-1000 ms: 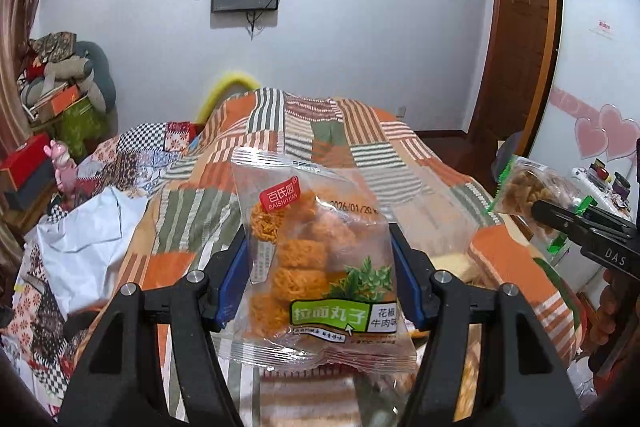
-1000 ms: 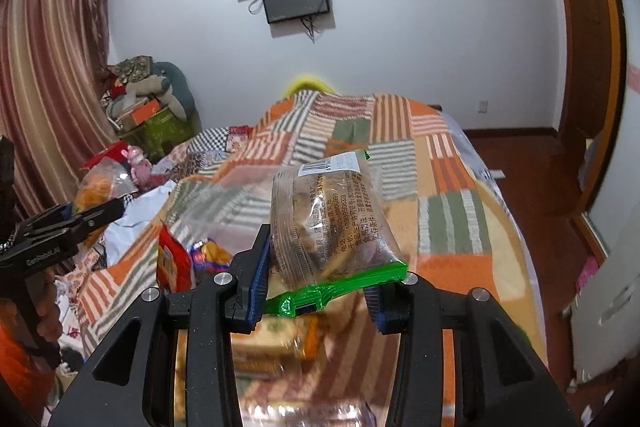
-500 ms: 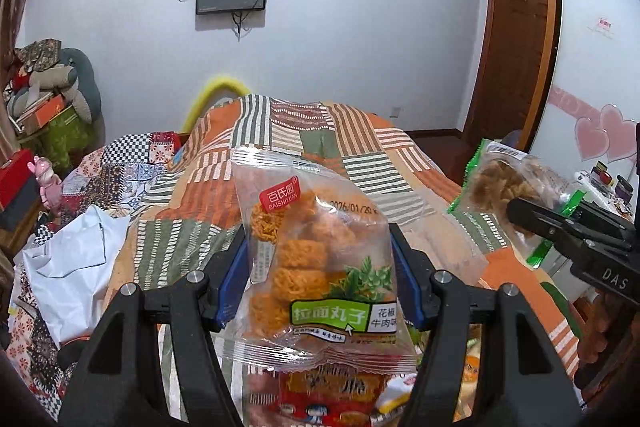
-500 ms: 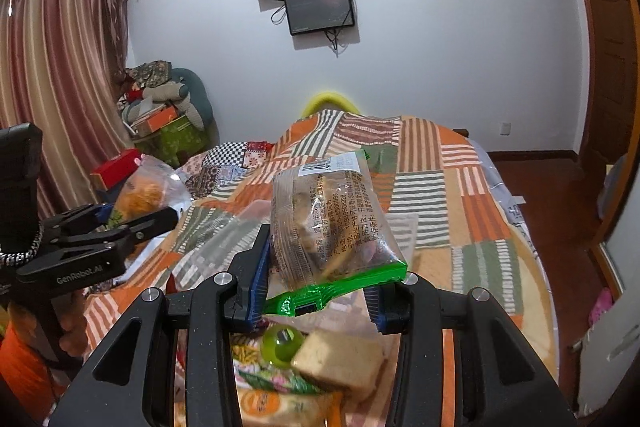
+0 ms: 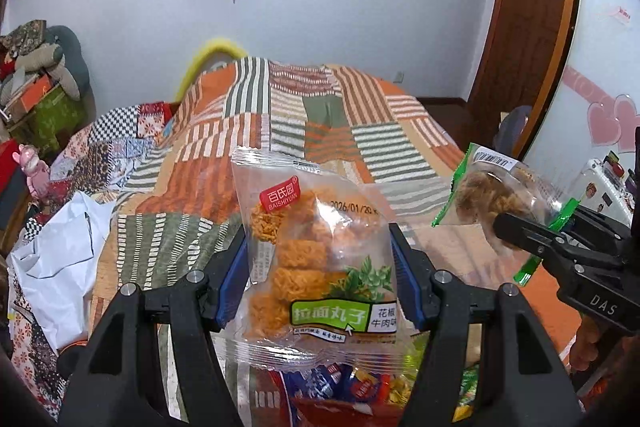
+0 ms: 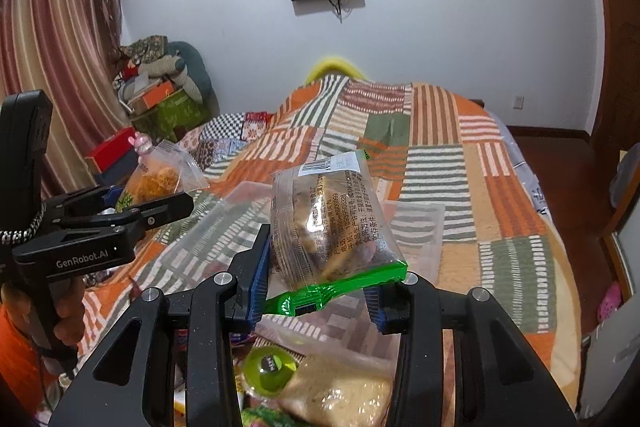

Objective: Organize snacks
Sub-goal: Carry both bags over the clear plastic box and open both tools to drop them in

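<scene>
Snacks in both grippers, held up over the bed. Left gripper (image 5: 318,267) is clamped on an orange noodle-ball pack (image 5: 316,259), upright, red logo at top, green label at bottom, blue pads pressing both its sides. Right gripper (image 6: 320,279) is clamped on a clear pack w/ green seal (image 6: 332,223), barcode end up, green seal down betw. the pads. In left view, the green-seal pack shows at 3 o'clock, well apart from the noodle pack; in right view the noodle pack shows at 9 o'clock. Under the right gripper, at 6 o'clock: a green jelly cup (image 6: 270,371) touching a beige cake pack (image 6: 340,391). A clear tub (image 6: 416,223) sits on the striped quilt (image 6: 472,163) just behind the green-seal pack. More bright wrappers (image 5: 352,387) lie at 6 o'clock in left view, kinds unclear. White bag (image 5: 60,259) at 9 o'clock on quilt.
</scene>
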### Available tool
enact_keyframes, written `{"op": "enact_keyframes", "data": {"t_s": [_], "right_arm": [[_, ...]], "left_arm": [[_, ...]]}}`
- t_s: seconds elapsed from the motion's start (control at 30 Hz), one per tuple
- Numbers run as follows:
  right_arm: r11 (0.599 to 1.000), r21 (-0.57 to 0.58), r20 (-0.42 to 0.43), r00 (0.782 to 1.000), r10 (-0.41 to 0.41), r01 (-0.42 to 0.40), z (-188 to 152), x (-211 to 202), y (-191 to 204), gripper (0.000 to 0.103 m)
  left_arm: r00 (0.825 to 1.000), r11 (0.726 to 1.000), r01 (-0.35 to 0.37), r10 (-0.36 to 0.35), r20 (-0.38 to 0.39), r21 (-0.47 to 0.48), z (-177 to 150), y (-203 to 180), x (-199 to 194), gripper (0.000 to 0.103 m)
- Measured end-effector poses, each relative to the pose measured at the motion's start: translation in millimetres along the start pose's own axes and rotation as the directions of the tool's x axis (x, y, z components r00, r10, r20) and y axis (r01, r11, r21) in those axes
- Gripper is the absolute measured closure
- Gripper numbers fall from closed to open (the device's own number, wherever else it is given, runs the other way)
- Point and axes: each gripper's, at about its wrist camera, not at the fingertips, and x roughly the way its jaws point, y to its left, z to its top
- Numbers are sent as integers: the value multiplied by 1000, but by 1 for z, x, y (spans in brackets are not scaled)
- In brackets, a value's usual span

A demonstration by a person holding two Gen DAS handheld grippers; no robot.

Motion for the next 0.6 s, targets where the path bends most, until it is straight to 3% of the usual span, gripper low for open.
{"op": "enact_keyframes", "data": {"t_s": [0.43, 0.6], "right_arm": [[1000, -7, -168, 986, -8, 7, -8, 40, -3, 66], [1000, -4, -213, 977, 3, -4, -12, 48, -8, 66]], "left_arm": [[986, 999, 34, -33, -163, 2, -2, 7, 52, 39], [982, 999, 39, -37, -187, 6, -6, 6, 58, 39]]}}
